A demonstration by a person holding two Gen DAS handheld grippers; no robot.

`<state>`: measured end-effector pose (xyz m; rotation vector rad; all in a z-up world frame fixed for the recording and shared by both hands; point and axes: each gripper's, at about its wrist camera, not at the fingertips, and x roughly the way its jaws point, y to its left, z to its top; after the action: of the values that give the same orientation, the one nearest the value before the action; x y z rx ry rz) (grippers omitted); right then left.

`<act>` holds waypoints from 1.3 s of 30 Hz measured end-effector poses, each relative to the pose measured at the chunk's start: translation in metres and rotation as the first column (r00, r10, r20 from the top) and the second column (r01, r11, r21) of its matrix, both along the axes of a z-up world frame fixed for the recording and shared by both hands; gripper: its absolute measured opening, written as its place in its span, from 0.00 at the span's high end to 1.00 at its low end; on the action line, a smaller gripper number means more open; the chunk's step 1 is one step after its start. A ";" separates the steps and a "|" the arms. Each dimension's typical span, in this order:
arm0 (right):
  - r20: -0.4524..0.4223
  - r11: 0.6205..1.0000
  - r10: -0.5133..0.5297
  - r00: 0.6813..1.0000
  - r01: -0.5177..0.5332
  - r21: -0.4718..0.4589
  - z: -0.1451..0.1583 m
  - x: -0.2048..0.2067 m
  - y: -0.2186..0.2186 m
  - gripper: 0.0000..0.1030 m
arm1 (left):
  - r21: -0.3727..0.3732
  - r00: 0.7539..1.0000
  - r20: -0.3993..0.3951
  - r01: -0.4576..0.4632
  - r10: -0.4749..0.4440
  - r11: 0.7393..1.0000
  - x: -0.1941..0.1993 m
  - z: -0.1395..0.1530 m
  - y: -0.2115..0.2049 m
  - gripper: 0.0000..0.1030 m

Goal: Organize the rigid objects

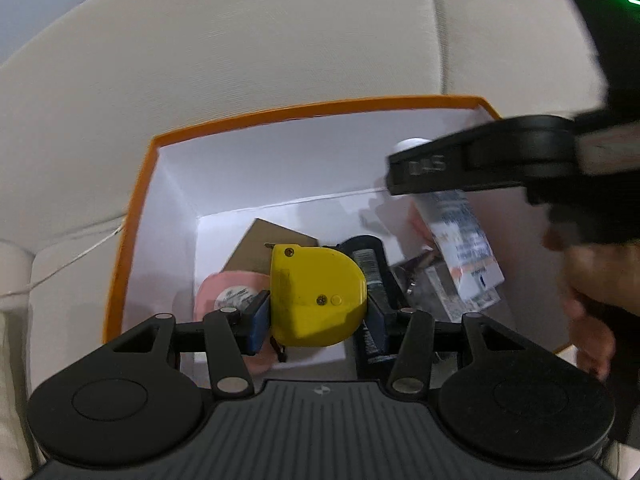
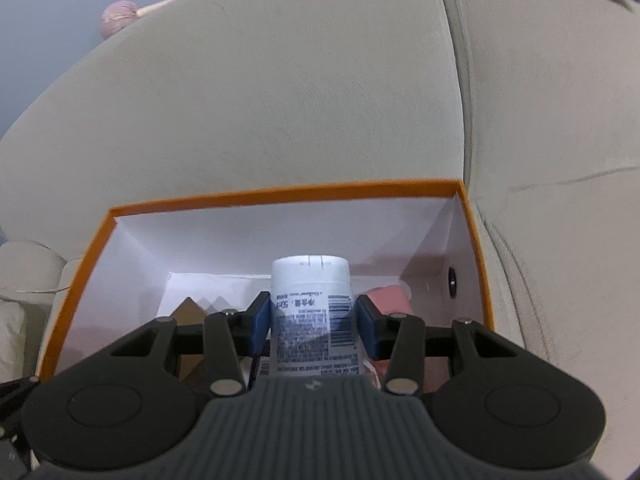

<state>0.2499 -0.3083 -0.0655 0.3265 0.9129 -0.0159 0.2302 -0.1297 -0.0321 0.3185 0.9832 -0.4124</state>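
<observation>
An orange-rimmed box (image 1: pixel 132 216) with white walls sits on a beige sofa. My left gripper (image 1: pixel 316 312) is shut on a yellow tape measure (image 1: pixel 316 296), held over the inside of the box. My right gripper (image 2: pixel 314 326) is shut on a white tube (image 2: pixel 310 320) with printed text, its cap pointing into the same box (image 2: pixel 280 194). In the left wrist view the right gripper and its tube (image 1: pixel 460 236) hang over the box's right part. On the box floor lie a pink round item (image 1: pixel 228 292), a brown card (image 1: pixel 260 244), a dark object (image 1: pixel 368 264) and a printed packet (image 1: pixel 448 292).
Beige sofa cushions (image 2: pixel 280 100) surround the box on all sides. A pink ball of yarn (image 2: pixel 118 18) with a wooden stick rests at the sofa's top left. A hand (image 1: pixel 592 292) holds the right gripper near the box's right rim.
</observation>
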 end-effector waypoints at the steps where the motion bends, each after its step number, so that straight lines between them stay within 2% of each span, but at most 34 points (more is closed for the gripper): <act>1: -0.004 1.000 0.002 1.000 -0.002 -0.003 -0.003 0.001 0.000 0.54 | 0.000 1.000 0.001 0.012 -0.012 1.000 -0.002 -0.001 -0.001 0.45; 10: -0.059 0.999 0.034 0.998 -0.033 0.016 -0.014 0.006 0.001 0.56 | 0.082 0.994 0.044 0.094 -0.098 0.992 -0.018 -0.009 -0.016 0.45; 16: -0.033 0.999 0.032 0.999 -0.031 0.029 -0.007 0.001 -0.002 0.55 | 0.098 0.995 0.064 0.076 -0.082 0.992 -0.023 -0.010 -0.019 0.45; 23: 0.033 0.998 0.045 0.998 -0.047 0.044 0.017 -0.012 -0.011 0.51 | 0.078 0.997 0.055 0.042 -0.046 0.996 -0.022 -0.006 -0.016 0.40; 28: 0.050 0.997 0.057 0.997 -0.060 0.054 0.032 -0.022 -0.015 0.51 | 0.044 0.999 0.052 -0.006 0.004 0.999 -0.017 0.003 -0.010 0.31; 33: 0.073 0.996 0.067 0.995 -0.071 0.047 0.052 -0.039 -0.022 0.51 | 0.016 0.997 0.062 -0.040 0.038 0.999 -0.026 0.014 0.003 0.31; 39: 0.096 0.997 0.079 0.992 -0.081 0.013 0.090 -0.072 -0.026 0.49 | -0.013 0.994 0.093 -0.051 0.052 0.999 -0.057 0.035 0.014 0.31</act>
<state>0.1776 -0.3345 0.0249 0.3037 0.8313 0.0807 0.1736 -0.1154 0.0030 0.2999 0.8965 -0.3522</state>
